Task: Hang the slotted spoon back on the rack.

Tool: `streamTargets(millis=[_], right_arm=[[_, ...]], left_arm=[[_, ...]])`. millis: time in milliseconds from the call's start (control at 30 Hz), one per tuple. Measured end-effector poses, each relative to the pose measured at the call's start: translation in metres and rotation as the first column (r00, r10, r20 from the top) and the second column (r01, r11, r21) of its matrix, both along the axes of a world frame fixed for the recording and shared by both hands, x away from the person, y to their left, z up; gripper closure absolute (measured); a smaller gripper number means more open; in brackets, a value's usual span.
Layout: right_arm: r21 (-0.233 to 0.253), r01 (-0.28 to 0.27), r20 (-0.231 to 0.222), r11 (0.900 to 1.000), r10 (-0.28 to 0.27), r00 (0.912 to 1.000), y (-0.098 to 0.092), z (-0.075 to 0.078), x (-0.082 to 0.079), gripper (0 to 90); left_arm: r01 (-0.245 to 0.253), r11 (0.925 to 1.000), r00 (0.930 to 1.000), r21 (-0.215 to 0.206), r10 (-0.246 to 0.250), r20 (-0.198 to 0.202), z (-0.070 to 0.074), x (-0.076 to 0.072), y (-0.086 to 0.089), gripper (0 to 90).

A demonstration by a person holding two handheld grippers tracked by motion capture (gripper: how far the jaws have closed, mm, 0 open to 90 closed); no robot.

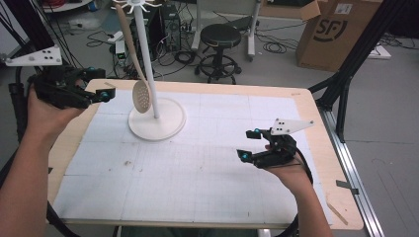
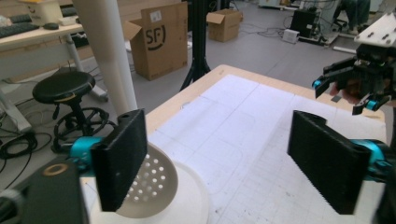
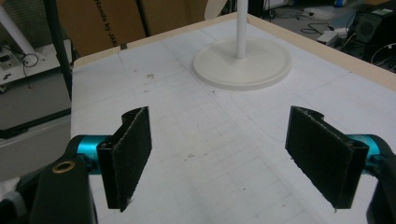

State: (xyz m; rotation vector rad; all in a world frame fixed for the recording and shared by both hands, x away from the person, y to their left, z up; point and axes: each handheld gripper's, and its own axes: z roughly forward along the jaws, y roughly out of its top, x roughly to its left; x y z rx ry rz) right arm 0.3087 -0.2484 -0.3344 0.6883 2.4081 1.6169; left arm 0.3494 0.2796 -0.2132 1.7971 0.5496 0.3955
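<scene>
You held the left gripper (image 1: 101, 94), fingers apart, beside the skimmer (image 1: 141, 96) hanging on the stand (image 1: 157, 118); closing squarely on its bowl would have served, the right gripper (image 1: 249, 144) open.

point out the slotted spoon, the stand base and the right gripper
slotted spoon (image 1: 141, 96), high view, on its perforated bowl
stand base (image 1: 168, 123), high view, on the bare round disc right of the pole
right gripper (image 1: 249, 143), high view, midway between its open fingertips
</scene>
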Motion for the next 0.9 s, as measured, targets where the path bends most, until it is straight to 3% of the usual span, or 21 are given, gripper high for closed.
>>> streamTargets(millis=[133,233,333,567,900], right_arm=[[0.0,0.012,0.003,1.0,-0.012,0.9999,-0.002,0.0,0.0,22.0],[0.0,0.015,0.006,1.0,-0.015,0.9999,-0.004,-0.001,0.0,22.0],[0.0,0.021,0.007,1.0,-0.021,0.9997,-0.004,-0.001,0.0,21.7],[-0.012,0.03,0.001,0.999,-0.03,0.9996,-0.005,-0.002,0.001,21.7],[-0.019,0.036,-0.011,0.999,-0.036,0.9993,-0.007,-0.004,0.002,21.7]], left_arm=[[0.029,0.9996,0.9996,0.005,-0.029,-0.004,-0.011,-0.004,-0.006,16.9],[0.054,0.9984,0.9984,-0.017,-0.054,-0.017,-0.02,-0.006,-0.01,15.1],[0.055,0.9984,0.9978,-0.012,-0.056,-0.035,-0.029,-0.007,-0.012,11.8],[0.099,0.9941,0.994,-0.043,-0.101,-0.043,-0.047,-0.013,-0.014,10.0],[0.116,0.9905,0.9906,-0.074,-0.121,-0.064,-0.073,-0.018,-0.016,7.2]])
